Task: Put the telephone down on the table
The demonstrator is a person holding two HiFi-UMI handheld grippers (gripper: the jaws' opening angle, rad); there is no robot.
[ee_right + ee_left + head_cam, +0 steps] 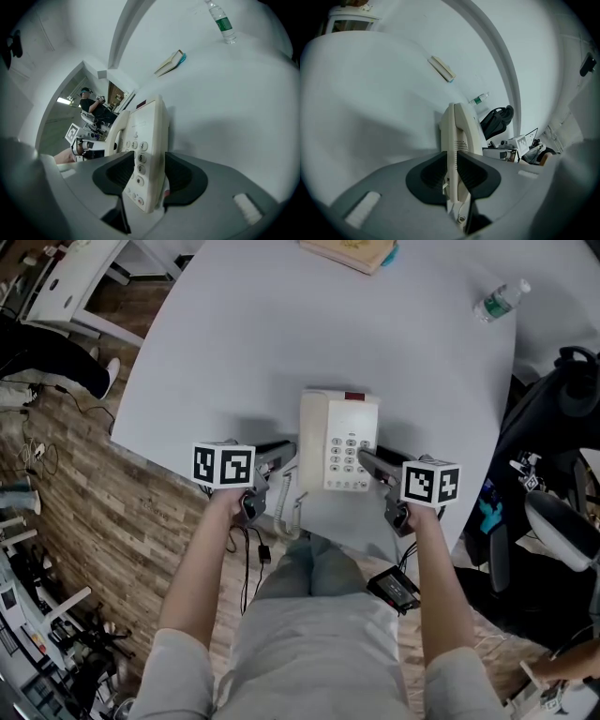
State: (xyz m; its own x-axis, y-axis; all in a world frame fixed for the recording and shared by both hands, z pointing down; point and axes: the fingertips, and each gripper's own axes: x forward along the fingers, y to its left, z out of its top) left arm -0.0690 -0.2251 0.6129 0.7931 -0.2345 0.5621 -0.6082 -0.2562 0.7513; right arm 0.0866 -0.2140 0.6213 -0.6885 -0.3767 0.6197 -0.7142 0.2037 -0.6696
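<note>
We are holding the phone [339,442] from both sides, low over the near edge of the table [234,343]. The left gripper [284,454] is pinching the handset side, its jaws closed on that thin edge. The right gripper [370,458] is pinching the keypad side, with one pad on the buttons and the other on the back (a wide bite, as the body is thick there).

We are reading the two-sided grip as a way of keeping the phone level and the handset in its cradle for the set-down. Both grippers are pointing down and inward, which suits a low placement. The cord [286,507] is hanging off the table edge towards us, so it may drag.

We are not able to tell whether the base is already touching the table. The head view is looking from above, and both gripper views are showing the phone edge-on with its underside hidden. The book [352,251] is being cut off at the top of the head view. The bottle [500,299] is sitting well apart, far right.
</note>
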